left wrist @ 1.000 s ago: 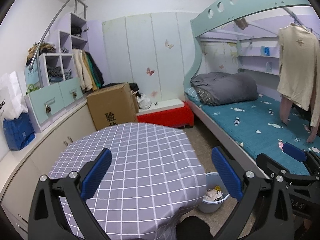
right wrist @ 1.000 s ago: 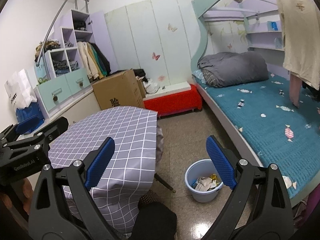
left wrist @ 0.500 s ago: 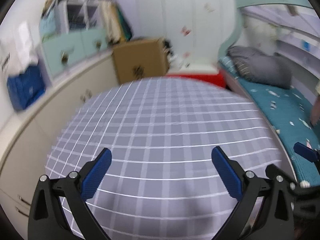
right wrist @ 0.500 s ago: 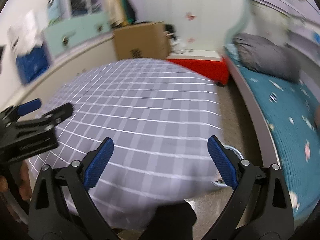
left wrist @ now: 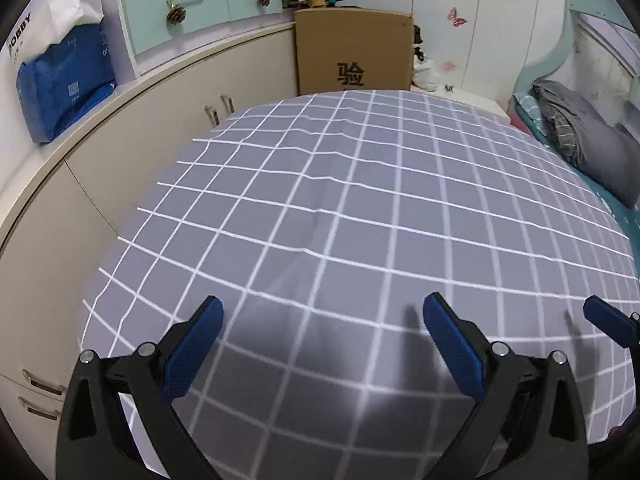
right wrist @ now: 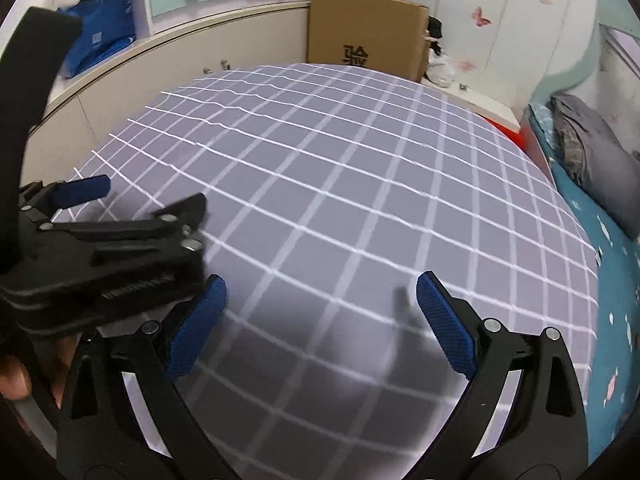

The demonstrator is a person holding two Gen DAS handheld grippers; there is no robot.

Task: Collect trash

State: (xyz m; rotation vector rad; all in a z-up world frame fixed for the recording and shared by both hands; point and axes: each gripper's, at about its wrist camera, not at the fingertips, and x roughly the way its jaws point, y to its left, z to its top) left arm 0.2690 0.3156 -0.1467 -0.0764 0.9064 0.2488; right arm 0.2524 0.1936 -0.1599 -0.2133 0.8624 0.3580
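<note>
While both tools are hovering low over the grey checked tablecloth (left wrist: 340, 208), the left hand-held gripper (left wrist: 320, 344) is holding its blue-padded fingers (left wrist: 452, 344) wide apart with nothing between them, and the right hand-held gripper (right wrist: 320, 320) is likewise standing spread and empty, its pads (right wrist: 444, 320) casting soft shadows on the cloth directly beneath. Seen from the right wrist, the left tool is lying just to the left of the right one, level with it, and a person's fingers (right wrist: 16, 380) are showing at the lower left edge, wrapped around its handle. From the left wrist, one blue fingertip of the right tool is poking in at the far right edge. Ahead of both tools the cloth-covered surface (right wrist: 360, 184) is stretching out bare, and no trash is showing on it in either view; no bin is in sight either. Beyond its far edge a brown cardboard box (left wrist: 354, 50) is standing against the wall. Forward and to the left, a blue bag (left wrist: 64, 80) is resting on a curved cream cabinet (left wrist: 152, 120), under pale green drawers (left wrist: 196, 0). Forward and to the right, a grey duvet (left wrist: 580, 132) is lying bunched on a bed with a teal sheet (right wrist: 612, 288).
</note>
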